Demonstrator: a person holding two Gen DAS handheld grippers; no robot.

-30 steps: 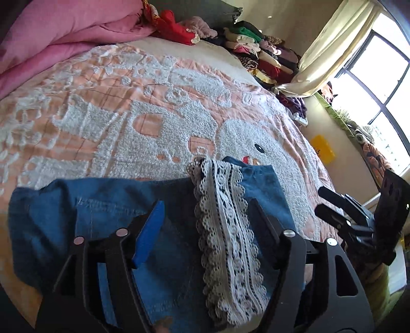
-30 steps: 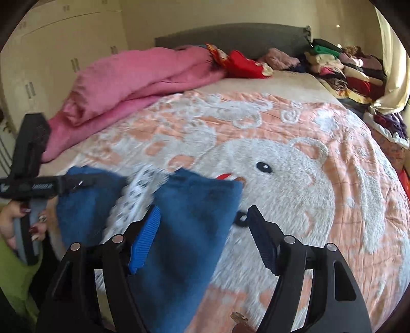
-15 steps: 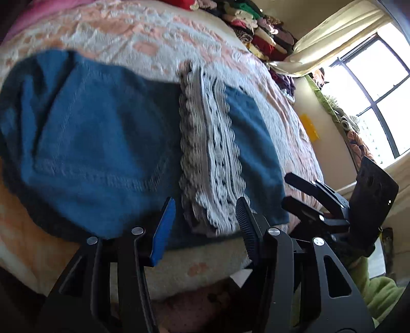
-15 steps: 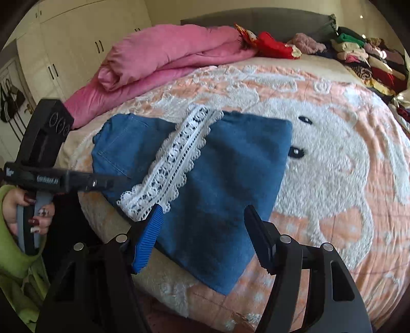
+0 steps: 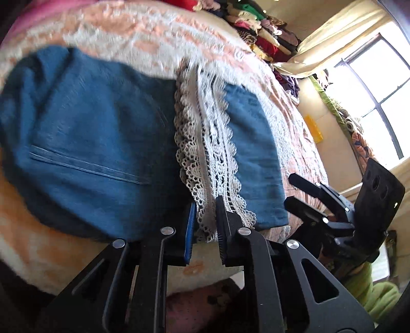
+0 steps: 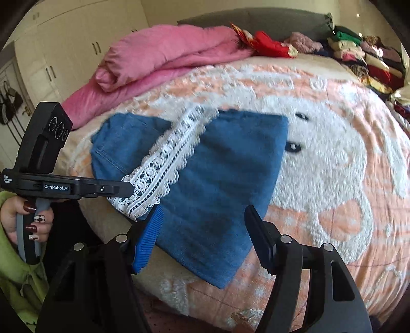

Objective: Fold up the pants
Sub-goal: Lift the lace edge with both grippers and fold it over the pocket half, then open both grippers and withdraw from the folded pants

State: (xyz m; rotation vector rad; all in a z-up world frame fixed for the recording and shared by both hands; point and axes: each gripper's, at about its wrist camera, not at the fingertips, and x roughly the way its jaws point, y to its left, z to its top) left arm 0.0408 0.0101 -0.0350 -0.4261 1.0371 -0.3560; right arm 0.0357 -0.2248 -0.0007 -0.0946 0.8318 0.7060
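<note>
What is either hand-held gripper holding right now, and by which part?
The left hand-held gripper pinches the pants' lace trim at its near end; the right hand-held gripper holds nothing.

The left gripper (image 5: 206, 207) has narrowed from wide open to pinching the near end of the lace (image 5: 205, 143) on the pants (image 6: 217, 184). The right gripper (image 6: 205, 225) has drawn back to the near edge, jaws wide as before.

The left wrist camera sits low at the bed's near edge, very close to the folded denim pants (image 5: 97, 143), facing along the bed toward the window (image 5: 379, 84). The right wrist camera, farther back and higher, faces the headboard (image 6: 256, 20) (both views share the pants and bedspread (image 6: 333, 164)).
</note>
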